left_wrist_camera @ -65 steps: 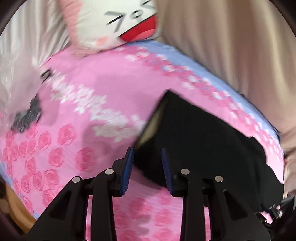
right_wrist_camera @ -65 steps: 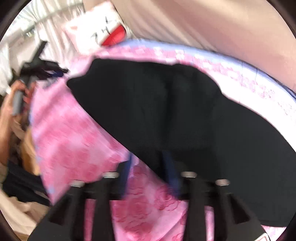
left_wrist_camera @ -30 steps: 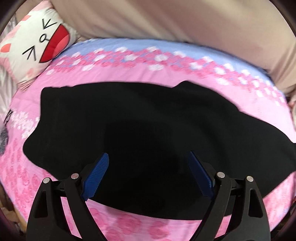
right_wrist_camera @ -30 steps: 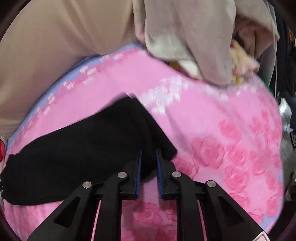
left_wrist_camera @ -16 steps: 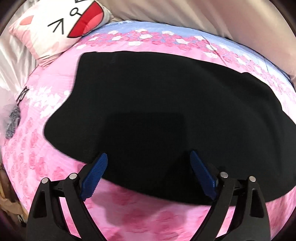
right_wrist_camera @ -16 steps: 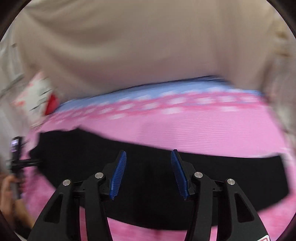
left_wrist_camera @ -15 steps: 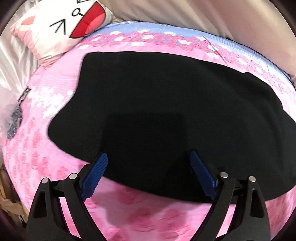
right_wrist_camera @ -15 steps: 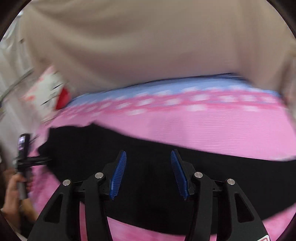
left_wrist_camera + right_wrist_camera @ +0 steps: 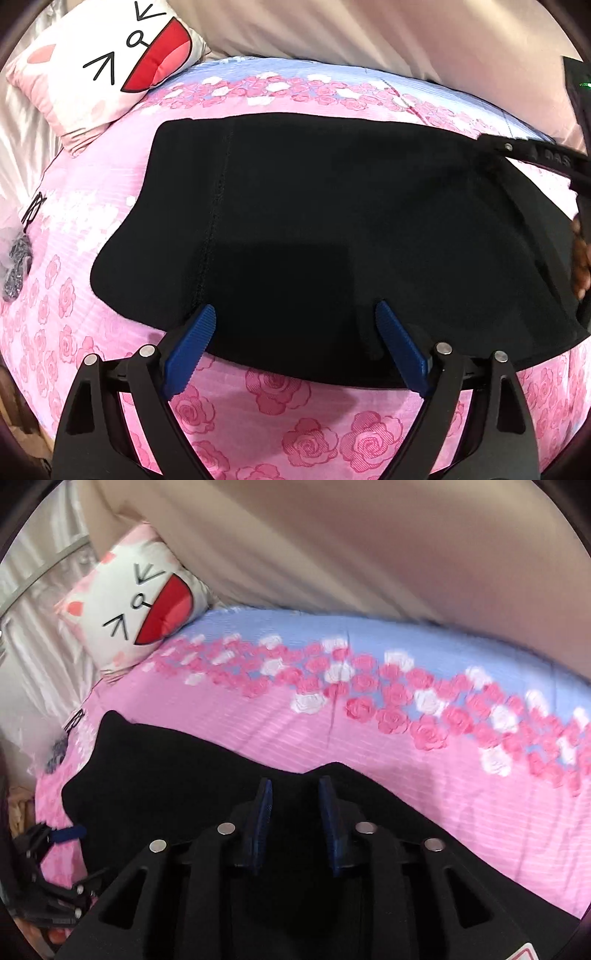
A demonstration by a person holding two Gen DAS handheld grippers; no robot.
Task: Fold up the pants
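The black knit pants [image 9: 332,229] lie spread flat across the middle of the pink rose-print bed [image 9: 280,413], long axis running along the bed, already doubled leg-on-leg by the look of it. One end sits near the white cartoon-face pillow [image 9: 107,66] at the head corner; the other runs off toward the foot.

Your left claw [image 9: 291,336] hangs just above the near edge of the fabric, blue pads wide apart, nothing in it. Your right claw [image 9: 295,812] is over the far long edge (where the cloth makes a small notch), pads partly apart w/ black fabric showing between them. It's not clamped, as far as I can tell.

Next step is prob. the crosswise fold, so:
- Drop each claw onto an edge, not mid-panel, and pinch both layers together.
- Grab at matching points, else the fold skews.
- Lift only enough to clear the bed; knit sags and drags.
- Carry the end straight along the bed's length and line up edges before letting go.

Watch the seam [image 9: 214,206] as your straightness ref.
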